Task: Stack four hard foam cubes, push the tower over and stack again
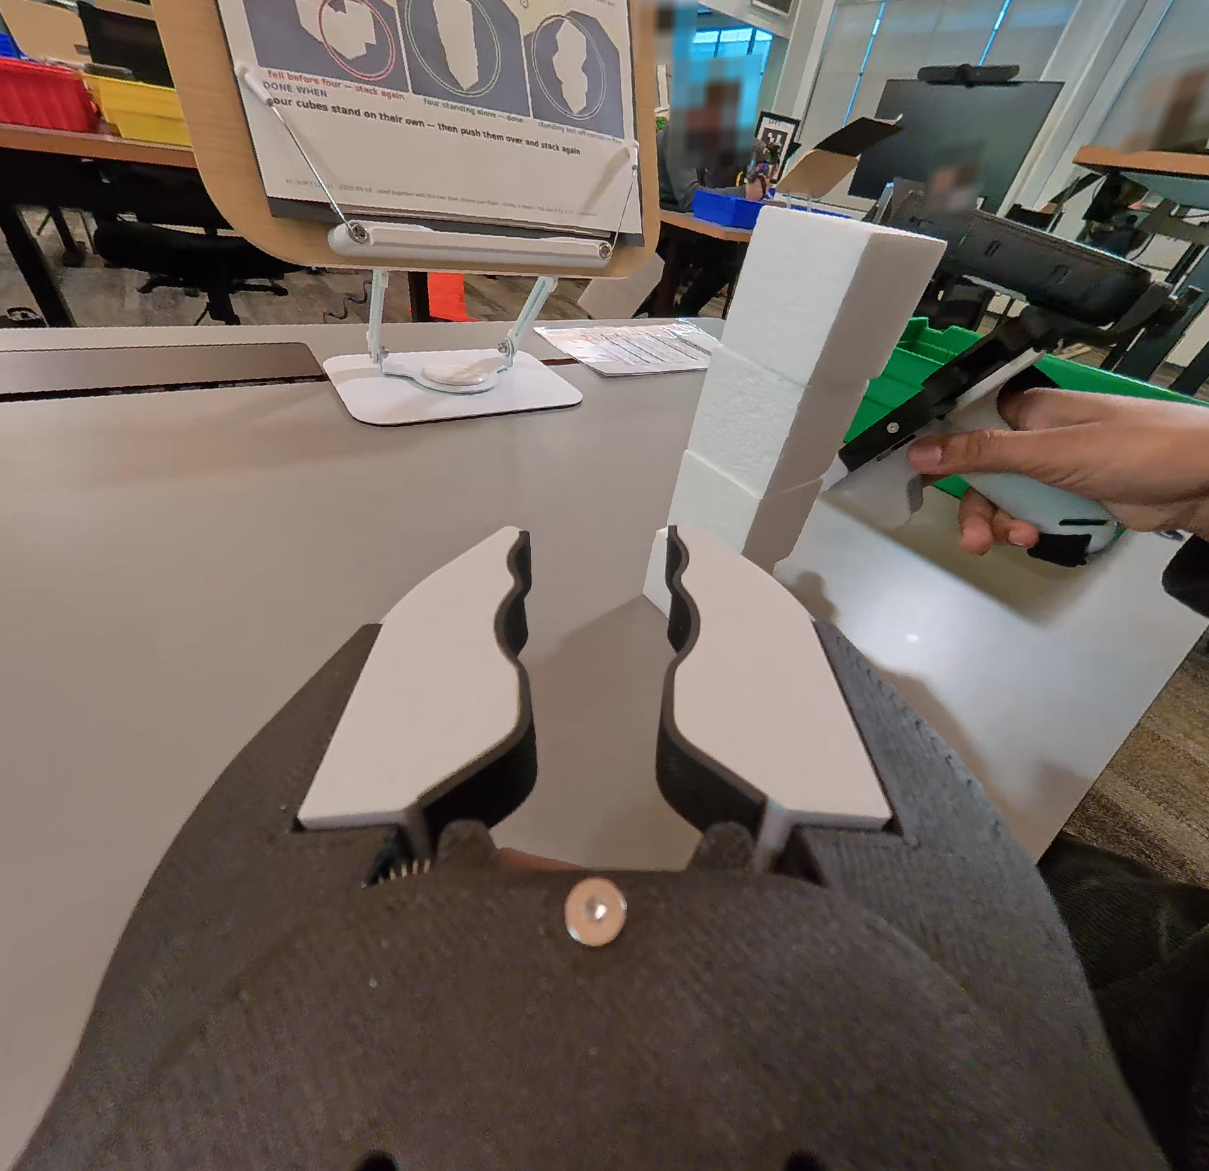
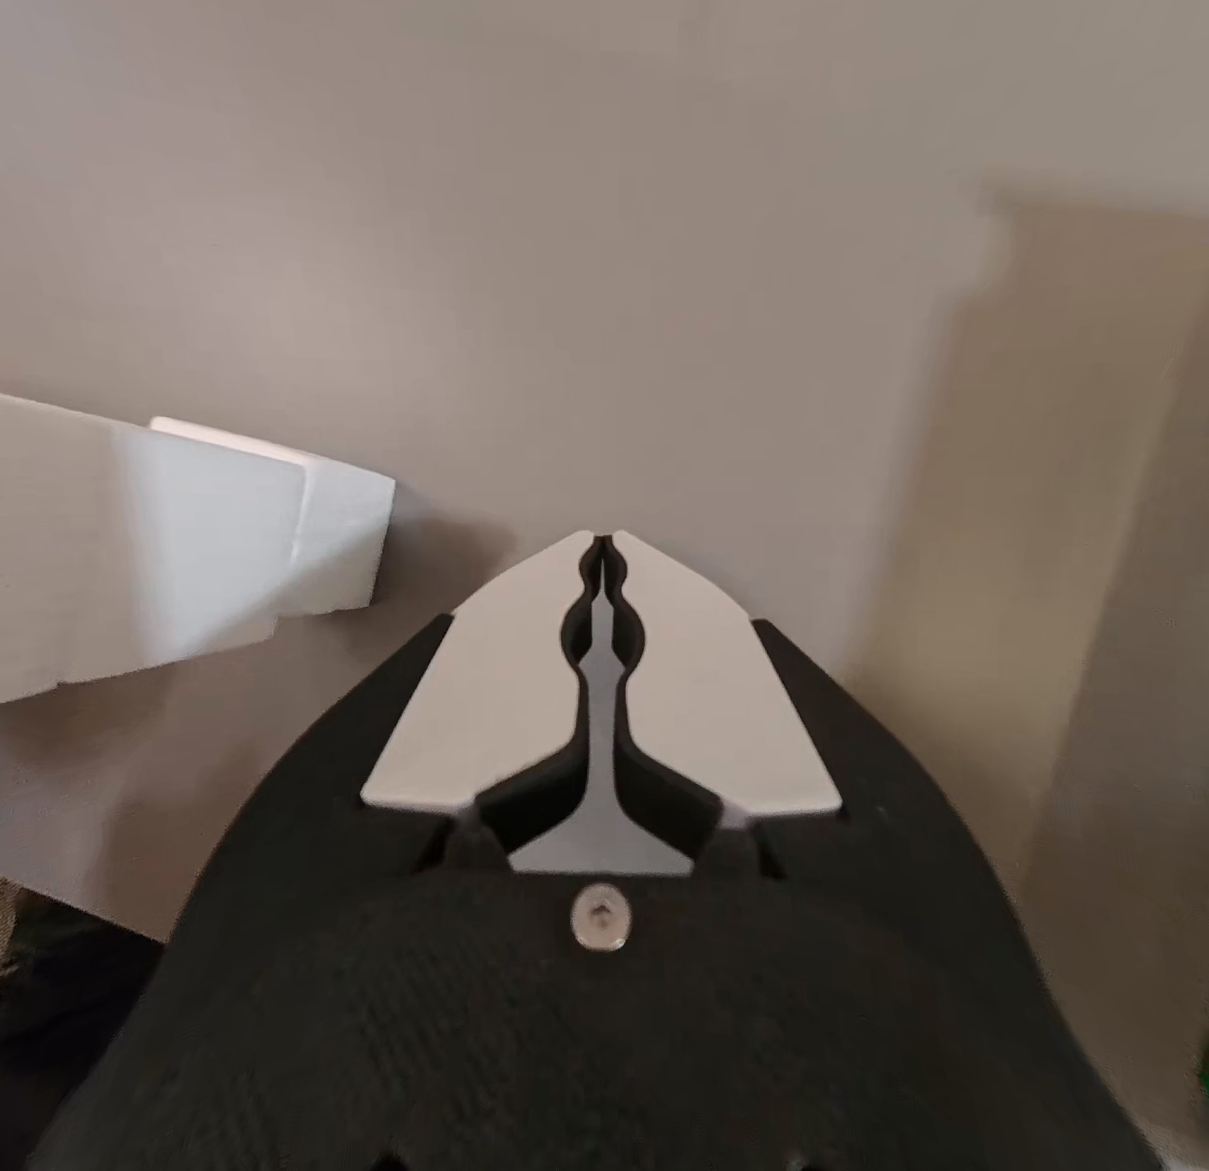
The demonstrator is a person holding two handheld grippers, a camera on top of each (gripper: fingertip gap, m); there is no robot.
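Observation:
Four white foam cubes stand as a slightly staggered tower [image 1: 772,406] on the grey table [image 1: 196,485], right of centre in the left wrist view. My left gripper [image 1: 598,550] is open and empty, low over the table just left of the tower's base; its right finger hides part of the bottom cube. My right gripper [image 1: 844,475], held by a hand [image 1: 1079,452], sits by the tower's lower right side. In the right wrist view it [image 2: 602,539] is shut and empty, with the blurred tower [image 2: 196,550] to its left, a little apart.
A document stand with an instruction sheet [image 1: 445,92] stands at the back centre on a white base [image 1: 451,380]. A laminated sheet [image 1: 628,344] lies behind the tower. A green bin [image 1: 916,367] sits at the right. The table's edge [image 1: 1112,714] runs close on the right.

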